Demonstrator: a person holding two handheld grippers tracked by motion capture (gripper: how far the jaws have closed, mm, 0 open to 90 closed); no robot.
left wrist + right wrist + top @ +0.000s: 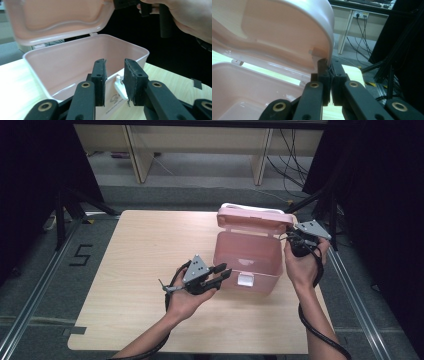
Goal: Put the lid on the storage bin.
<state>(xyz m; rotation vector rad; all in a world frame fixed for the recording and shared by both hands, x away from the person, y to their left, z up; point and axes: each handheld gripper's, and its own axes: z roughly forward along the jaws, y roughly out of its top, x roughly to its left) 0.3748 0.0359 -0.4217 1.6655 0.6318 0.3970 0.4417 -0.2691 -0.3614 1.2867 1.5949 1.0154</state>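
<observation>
now the pink box [247,262] sits right of centre on the tabletop [140,260], its lid [252,220] raised. right tool [295,237] is clamped on the lid's right edge; left tool [222,272], jaws apart and empty, hovers by the white latch [245,279].

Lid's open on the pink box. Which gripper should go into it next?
Left, probably. The left gripper is free, its jaws apart and holding nothing, right at the front wall of the pink box. The right gripper is shut on the lid edge, holding it open.
</observation>
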